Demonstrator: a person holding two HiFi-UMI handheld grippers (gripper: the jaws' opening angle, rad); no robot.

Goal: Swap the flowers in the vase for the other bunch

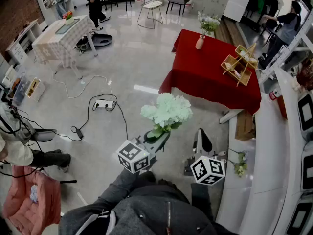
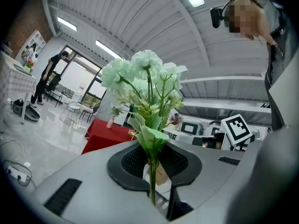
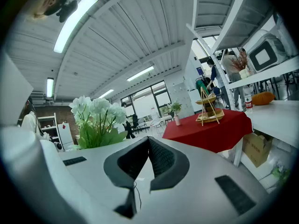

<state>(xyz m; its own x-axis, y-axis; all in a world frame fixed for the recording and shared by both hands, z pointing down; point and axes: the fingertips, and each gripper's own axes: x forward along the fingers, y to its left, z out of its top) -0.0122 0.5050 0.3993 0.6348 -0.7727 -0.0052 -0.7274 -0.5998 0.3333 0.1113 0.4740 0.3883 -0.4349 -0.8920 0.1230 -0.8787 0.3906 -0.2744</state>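
My left gripper (image 1: 157, 137) is shut on the stems of a bunch of pale green-white flowers (image 1: 167, 111), which stands upright in front of me. In the left gripper view the stems (image 2: 152, 171) are pinched between the dark pads and the blooms (image 2: 145, 76) rise above. My right gripper (image 1: 202, 142) is beside it, shut and empty; its pads (image 3: 161, 157) meet with nothing between them. Far ahead, a red-clothed table (image 1: 215, 77) carries a small pinkish vase (image 1: 200, 42) with another bunch (image 1: 209, 22) in it. The vase (image 3: 177, 120) also shows in the right gripper view.
A wooden tiered stand (image 1: 239, 62) sits on the red table's right side. A white counter (image 1: 257, 165) runs along the right, with a small sprig (image 1: 239, 168) by it. A power strip and cables (image 1: 104, 103) lie on the floor. A checked table (image 1: 66, 33) and people stand farther back.
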